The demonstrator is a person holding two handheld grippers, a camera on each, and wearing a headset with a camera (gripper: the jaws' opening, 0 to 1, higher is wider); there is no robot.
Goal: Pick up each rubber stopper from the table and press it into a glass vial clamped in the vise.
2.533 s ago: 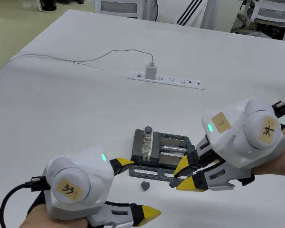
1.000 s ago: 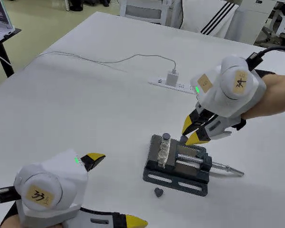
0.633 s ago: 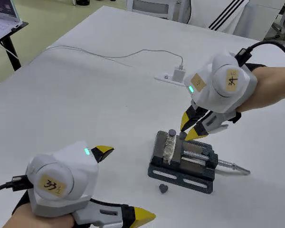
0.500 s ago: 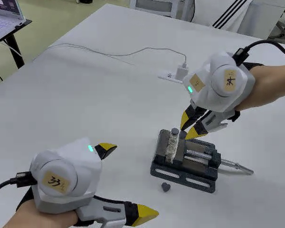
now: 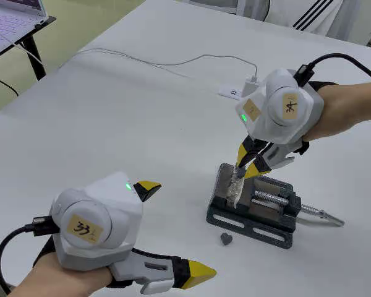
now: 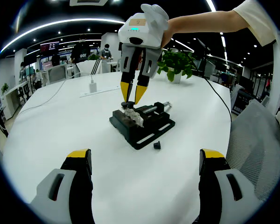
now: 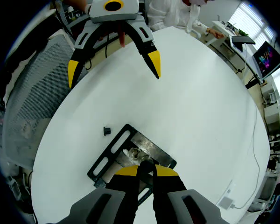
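Note:
A dark vise sits on the white table with a clear glass vial clamped upright in its jaws. My right gripper hangs just above the vial's top, shut on a small dark rubber stopper. In the right gripper view the vial's mouth lies just ahead of my closed fingertips. Another dark stopper lies loose on the table in front of the vise. My left gripper stands wide open near the table's front left, apart from the vise, with nothing between its fingers.
A white power strip with a charger and its cable lie behind the vise. A laptop sits on a side table at far left. A potted plant stands beyond the vise, and a mesh chair is by the table's edge.
My right gripper has gone from low beside the vise's front right to just above the vial, with the stopper in it. The left gripper stays open. The head camera has shifted.

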